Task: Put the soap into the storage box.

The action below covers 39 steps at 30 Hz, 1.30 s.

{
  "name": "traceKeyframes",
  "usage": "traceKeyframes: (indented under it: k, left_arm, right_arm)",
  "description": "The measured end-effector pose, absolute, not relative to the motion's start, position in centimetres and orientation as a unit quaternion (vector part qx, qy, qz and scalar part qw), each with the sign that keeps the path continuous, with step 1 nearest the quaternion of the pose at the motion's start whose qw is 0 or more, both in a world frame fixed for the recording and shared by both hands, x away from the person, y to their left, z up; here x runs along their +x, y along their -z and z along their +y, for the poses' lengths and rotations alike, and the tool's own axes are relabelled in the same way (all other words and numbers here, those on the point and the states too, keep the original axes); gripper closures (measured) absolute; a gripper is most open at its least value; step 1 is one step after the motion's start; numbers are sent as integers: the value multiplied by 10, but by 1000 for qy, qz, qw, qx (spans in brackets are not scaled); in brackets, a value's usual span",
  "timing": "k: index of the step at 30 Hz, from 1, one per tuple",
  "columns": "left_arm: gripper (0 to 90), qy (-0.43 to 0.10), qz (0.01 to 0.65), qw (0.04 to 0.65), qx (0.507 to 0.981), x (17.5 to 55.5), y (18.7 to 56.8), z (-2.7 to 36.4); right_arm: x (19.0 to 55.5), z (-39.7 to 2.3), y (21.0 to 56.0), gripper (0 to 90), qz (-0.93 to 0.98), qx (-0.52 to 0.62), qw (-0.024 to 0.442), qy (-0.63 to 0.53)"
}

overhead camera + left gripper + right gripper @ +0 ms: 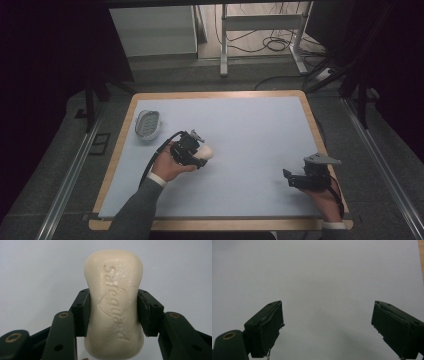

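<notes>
Here, we set down what we see:
Soap: we find the cream-coloured oval bar of soap (pixel 113 305), with a brand name pressed into its face, clamped across its narrow waist, both ends sticking out past the pads.
Left gripper: our left gripper (pixel 196 150) is closed on the bar, gripping it over the left-centre of the pale blue table mat (pixel 250 130); we judge the waist was chosen because the jaws bite squarely on its two flat sides.
Right gripper: our right gripper (pixel 295 178) has its jaws spread wide and holds nothing, sitting low over the mat's right side; we take it to be parked clear of the left hand's work.
Dish: a white oval soap dish with a grey slotted insert (pixel 148 123) sits near the mat's far-left corner, apart from the bar; we judge it the likely home for the soap.
Hard to tell: whether the bar touches the mat or hangs just above it we cannot say; its near end is cut off in the left gripper view.
</notes>
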<state>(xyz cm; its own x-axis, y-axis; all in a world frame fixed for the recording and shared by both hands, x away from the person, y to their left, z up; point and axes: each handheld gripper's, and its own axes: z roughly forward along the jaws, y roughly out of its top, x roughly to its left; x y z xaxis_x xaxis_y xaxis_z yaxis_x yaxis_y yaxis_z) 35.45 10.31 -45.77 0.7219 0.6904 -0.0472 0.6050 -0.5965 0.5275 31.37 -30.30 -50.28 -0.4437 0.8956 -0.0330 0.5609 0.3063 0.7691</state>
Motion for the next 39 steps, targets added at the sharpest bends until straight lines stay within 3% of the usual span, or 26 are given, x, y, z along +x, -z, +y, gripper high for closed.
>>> traceKeyframes:
  k: [39]
  left_arm:
    - [495,-100,418,244,869,389,437,153]
  right_arm:
    - [314,-305,503,102,769,475,240,-354]
